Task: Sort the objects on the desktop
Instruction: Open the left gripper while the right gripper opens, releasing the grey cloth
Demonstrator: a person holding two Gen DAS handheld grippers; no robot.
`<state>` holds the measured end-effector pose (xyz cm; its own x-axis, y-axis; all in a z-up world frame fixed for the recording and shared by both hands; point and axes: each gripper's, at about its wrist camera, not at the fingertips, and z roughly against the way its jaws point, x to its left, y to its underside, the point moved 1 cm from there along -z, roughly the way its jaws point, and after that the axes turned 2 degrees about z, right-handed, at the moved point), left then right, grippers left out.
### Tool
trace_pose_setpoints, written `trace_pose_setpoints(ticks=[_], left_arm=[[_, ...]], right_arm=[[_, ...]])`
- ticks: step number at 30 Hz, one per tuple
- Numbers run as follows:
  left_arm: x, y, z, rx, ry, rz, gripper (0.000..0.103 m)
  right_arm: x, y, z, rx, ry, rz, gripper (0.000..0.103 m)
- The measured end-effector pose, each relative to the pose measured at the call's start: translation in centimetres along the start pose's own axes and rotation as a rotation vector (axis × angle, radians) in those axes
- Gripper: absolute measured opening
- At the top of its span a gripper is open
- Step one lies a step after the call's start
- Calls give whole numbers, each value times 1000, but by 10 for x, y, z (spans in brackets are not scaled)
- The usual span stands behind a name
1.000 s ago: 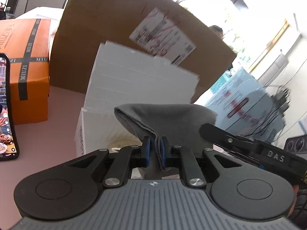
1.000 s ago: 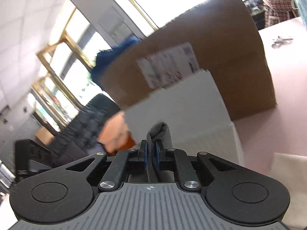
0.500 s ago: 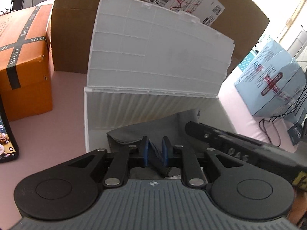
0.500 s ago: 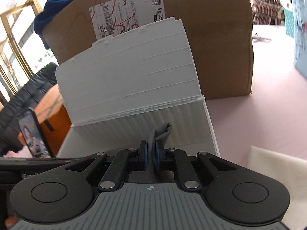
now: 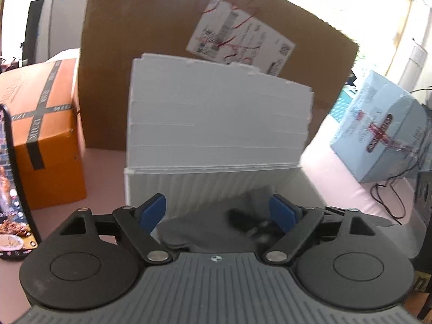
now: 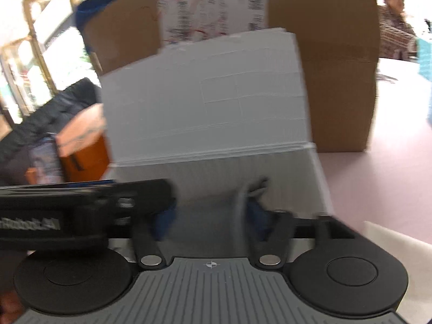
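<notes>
A grey cloth (image 5: 205, 229) lies inside the white ribbed plastic box (image 5: 216, 183), whose lid stands upright behind it. My left gripper (image 5: 218, 212) is open above the box's near edge, its blue pads spread wide on either side of the cloth. In the right wrist view the same grey cloth (image 6: 216, 210) rests in the white box (image 6: 270, 172). My right gripper (image 6: 210, 217) is open over it, with one fold of cloth rising close beside the right pad. The left gripper's black body (image 6: 81, 210) crosses the left of that view. Both views are motion-blurred.
A big brown cardboard box (image 5: 167, 62) with a shipping label stands behind the white box. An orange box (image 5: 43, 145) and a lit phone (image 5: 10, 189) are at the left, a light blue carton (image 5: 383, 132) and cables at the right. A white napkin (image 6: 391, 245) lies on the pink table.
Both grippers lowered the grey cloth into the white box, then opened and let it go. The cloth now lies in the box and both grippers have drawn back slightly.
</notes>
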<state>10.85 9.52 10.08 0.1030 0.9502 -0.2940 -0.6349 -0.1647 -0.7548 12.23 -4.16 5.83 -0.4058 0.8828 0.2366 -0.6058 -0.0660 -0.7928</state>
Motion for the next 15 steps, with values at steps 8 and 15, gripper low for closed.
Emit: trace_pose_setpoints(ticks=[8,15], left_arm=[[-10,-2,13,-61,69,-10,96],[-13,-3,17,-95,78,1,96]], right_arm=[[28,8,30,-263,67,235,103],[23,4,28,-263,43,200,103]])
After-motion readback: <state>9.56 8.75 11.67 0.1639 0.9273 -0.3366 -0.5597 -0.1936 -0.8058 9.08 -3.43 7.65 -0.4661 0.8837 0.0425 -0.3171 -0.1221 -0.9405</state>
